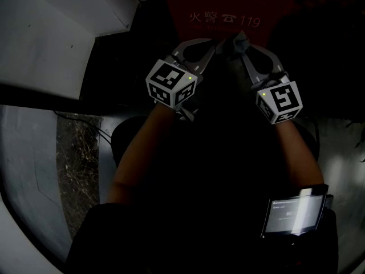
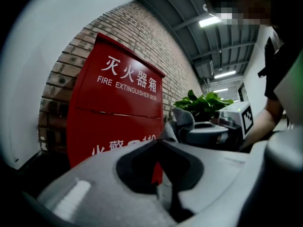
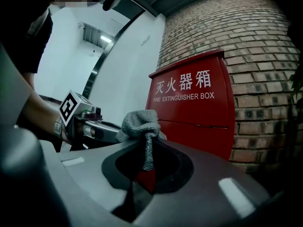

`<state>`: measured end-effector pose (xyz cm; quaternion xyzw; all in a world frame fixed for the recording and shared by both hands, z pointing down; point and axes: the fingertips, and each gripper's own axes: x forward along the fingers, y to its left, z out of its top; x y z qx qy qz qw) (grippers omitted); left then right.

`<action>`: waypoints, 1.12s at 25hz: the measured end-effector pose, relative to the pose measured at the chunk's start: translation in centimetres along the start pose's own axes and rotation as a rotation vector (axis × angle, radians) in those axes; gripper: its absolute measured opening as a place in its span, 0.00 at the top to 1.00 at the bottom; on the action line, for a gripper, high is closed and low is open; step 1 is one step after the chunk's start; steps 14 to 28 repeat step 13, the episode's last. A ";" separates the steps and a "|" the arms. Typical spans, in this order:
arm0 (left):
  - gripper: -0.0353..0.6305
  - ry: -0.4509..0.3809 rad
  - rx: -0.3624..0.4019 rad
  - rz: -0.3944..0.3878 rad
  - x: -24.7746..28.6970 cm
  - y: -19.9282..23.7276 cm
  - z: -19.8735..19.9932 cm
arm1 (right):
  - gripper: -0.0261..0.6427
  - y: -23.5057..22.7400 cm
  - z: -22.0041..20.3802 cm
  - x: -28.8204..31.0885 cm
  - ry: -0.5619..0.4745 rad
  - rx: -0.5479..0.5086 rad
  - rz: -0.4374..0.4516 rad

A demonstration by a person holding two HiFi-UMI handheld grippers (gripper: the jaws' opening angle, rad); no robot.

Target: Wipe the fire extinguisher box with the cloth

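So the right gripper (image 3: 147,144) is clamped on the grey cloth (image 3: 140,122), which bunches just past its tips. The left gripper (image 2: 161,143) is pinched shut on the cloth's edge too. The red fire extinguisher box (image 3: 199,115) sits right ahead of both, against the brick wall (image 3: 255,56).

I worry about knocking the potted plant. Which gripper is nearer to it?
Right. The right gripper, holding the cloth, lies between the plant and the left gripper, which is farther off.
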<state>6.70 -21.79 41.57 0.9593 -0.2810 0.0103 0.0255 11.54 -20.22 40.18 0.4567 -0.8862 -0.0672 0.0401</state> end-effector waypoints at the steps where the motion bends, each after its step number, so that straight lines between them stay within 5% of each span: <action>1: 0.94 -0.002 -0.003 0.001 0.0 0.1 0.1 | 0.91 -0.1 0.0 0.0 -0.001 0.005 -0.003; 28: 0.94 -0.010 -0.017 0.017 0.0 0.6 0.2 | 0.91 -1.1 -0.6 0.0 0.006 0.039 -0.021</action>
